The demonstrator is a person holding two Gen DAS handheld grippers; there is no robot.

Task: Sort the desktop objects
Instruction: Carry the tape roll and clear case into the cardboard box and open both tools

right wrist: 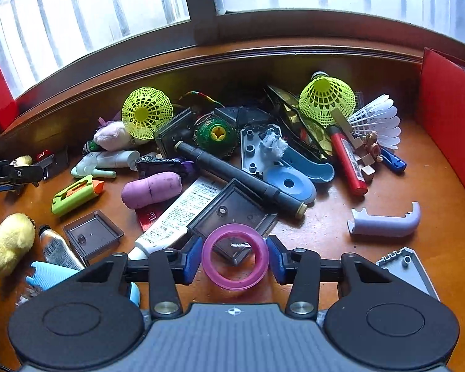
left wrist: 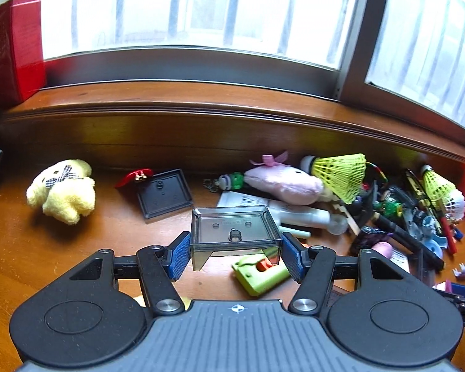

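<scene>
Left gripper (left wrist: pixel 236 249): clamps clear box (left wrist: pixel 234 232), lifted above desk (left wrist: pixel 21 248). Right gripper (right wrist: pixel 235 259): pads flank pink ring (right wrist: pixel 235 255), contact probably made. Advice: carry both level, squeeze gently.

A brown wooden tabletop (right wrist: pixel 341 223) is seen; on it are laid a yellow plush toy (left wrist: pixel 63 190), a dark square lid (left wrist: pixel 164 197), a green utility knife (right wrist: pixel 76 194), a purple pouch (right wrist: pixel 152 189), a white tube (right wrist: pixel 178 217), a lilac curved handle (right wrist: pixel 384 221), and a heap of shuttlecocks (right wrist: pixel 327 100) by the sill.
</scene>
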